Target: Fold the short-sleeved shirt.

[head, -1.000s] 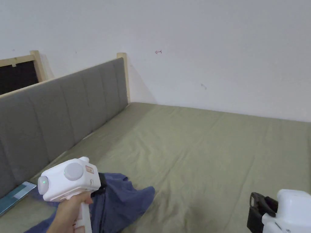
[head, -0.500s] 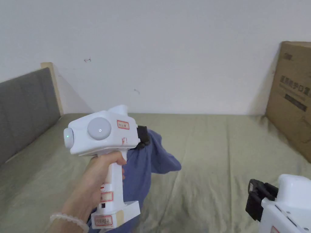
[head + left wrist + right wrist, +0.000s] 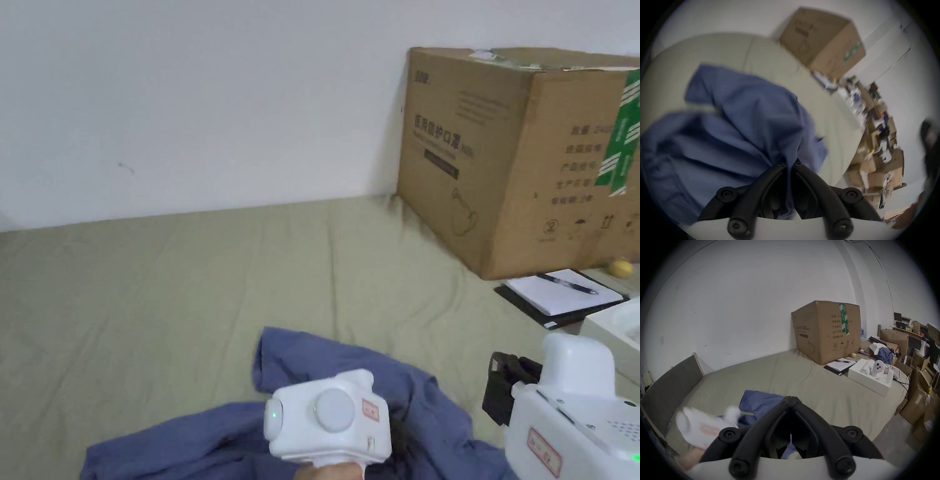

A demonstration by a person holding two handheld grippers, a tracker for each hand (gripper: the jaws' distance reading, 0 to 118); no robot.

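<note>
In the head view, a blue short-sleeved shirt lies crumpled on a green bed sheet, low in the picture. One sleeve sticks up toward the wall. The left gripper is white and sits right over the shirt. Its black tips are tucked down in the cloth, so from here you cannot tell how they stand. The right gripper is at the lower right, beside the shirt, with its black tips pointing left. A big cardboard box stands on the bed against the white wall. Just in front of the box lies a notepad with a pen on it. A small yellow ball sits by the box.

In the left gripper view, things are blurry. The left gripper has its two black jaws pinched tight on a bunch of blue shirt cloth. The shirt spreads out from the tips over the green sheet. The cardboard box is farther off.

In the right gripper view, the right gripper has its jaws pressed together with nothing between them. The blue shirt lies on the sheet just past the tips. The left gripper's white body shows blurry at the lower left. The cardboard box stands at the back. Beside it are the notepad and a white tray holding a white gadget. A grey headboard runs along the left side.
</note>
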